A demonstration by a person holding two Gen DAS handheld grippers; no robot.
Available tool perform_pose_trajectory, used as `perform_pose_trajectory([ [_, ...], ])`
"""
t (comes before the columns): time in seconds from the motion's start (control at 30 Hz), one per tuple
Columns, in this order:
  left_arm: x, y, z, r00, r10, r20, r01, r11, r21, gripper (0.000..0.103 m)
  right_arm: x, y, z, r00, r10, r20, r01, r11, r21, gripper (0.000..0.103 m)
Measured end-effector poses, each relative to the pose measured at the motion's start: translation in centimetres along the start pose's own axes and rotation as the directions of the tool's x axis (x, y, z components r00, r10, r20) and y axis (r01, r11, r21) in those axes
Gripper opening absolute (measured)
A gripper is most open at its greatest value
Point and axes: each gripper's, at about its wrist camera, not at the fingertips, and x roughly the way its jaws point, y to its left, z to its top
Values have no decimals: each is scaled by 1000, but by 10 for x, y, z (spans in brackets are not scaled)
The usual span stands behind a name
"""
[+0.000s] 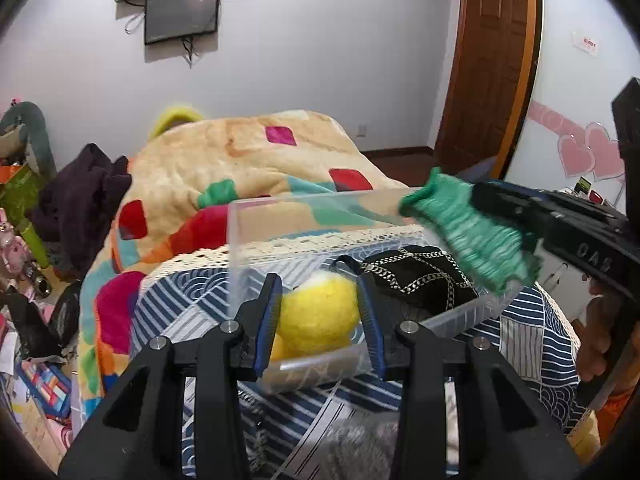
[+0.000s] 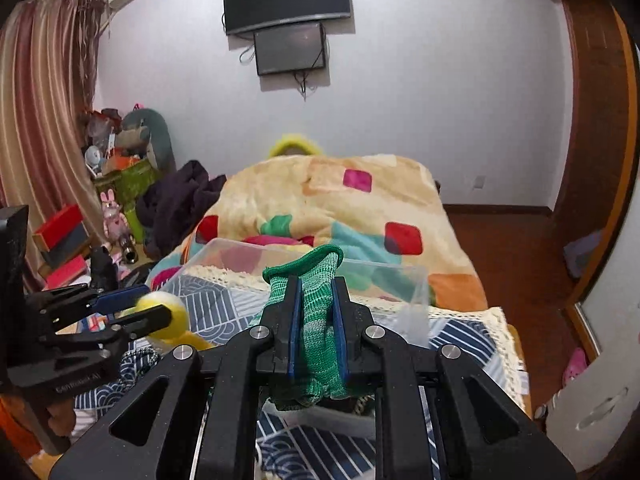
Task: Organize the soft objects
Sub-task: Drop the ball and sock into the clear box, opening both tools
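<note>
The left claw (image 1: pixel 320 316) grips a yellow ball (image 1: pixel 318 316) just above the near rim of a clear bin (image 1: pixel 240 240) on the bed (image 1: pixel 168 304). The right claw (image 2: pixel 314 312) clamps a green knit (image 2: pixel 316 320), held level over the bin's right edge; a black pouch (image 1: pixel 420 280) lies inside. A blanket (image 1: pixel 240 152) lies beyond.

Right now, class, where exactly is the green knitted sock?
The green knitted sock is pinched in the right claw, held above the clear plastic bin's right side, over the black chain-patterned item; the left claw holds the yellow ball.
</note>
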Motion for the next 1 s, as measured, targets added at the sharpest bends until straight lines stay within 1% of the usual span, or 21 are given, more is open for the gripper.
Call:
perform_pose_trajectory([
  [0.1, 15, -6, 3, 1000, -4, -28, 4, 1000, 17, 34, 13, -1, 1, 999, 2, -36, -2, 1000, 0, 13],
  [0.27, 31, -13, 3, 998, -9, -54, 11, 999, 37, 34, 37, 1, -2, 993, -22, -112, 20, 1000, -22, 13],
  [0.4, 31, -10, 4, 998, -30, -59, 31, 999, 11, 34, 53, 6, -12, 983, -34, -181, 22, 997, -69, 13],
  [0.5, 29, -7, 4, 997, -43, -65, 43, 999, 3, 34, 57, 6, -18, 975, -41, -218, 23, 996, -88, 13],
  [0.67, 20, -5, 5, 997, -51, -59, 51, 999, -1, 36, 51, 3, -18, 972, -41, -230, 23, 997, -80, 17],
  [0.77, 11, -5, 6, 998, -59, -38, 59, 998, 1, 42, 43, 5, -14, 976, -33, -217, 14, 996, -88, 28],
  [0.83, 4, -4, 6, 998, -57, -21, 57, 998, 1, 45, 32, 7, -11, 983, -29, -184, 11, 995, -96, 43],
  [0.87, -1, -3, 6, 998, -57, -13, 57, 998, 3, 45, 28, 8, -10, 985, -30, -169, 13, 995, -101, 45],
  [0.97, -13, -1, 4, 999, -40, 6, 39, 999, 3, 55, 8, 13, -6, 994, -27, -109, 14, 993, -119, 55],
  [1.0, -16, 0, 3, 999, -36, 12, 36, 999, 1, 58, 1, 14, -5, 995, -20, -94, 9, 993, -118, 61],
])
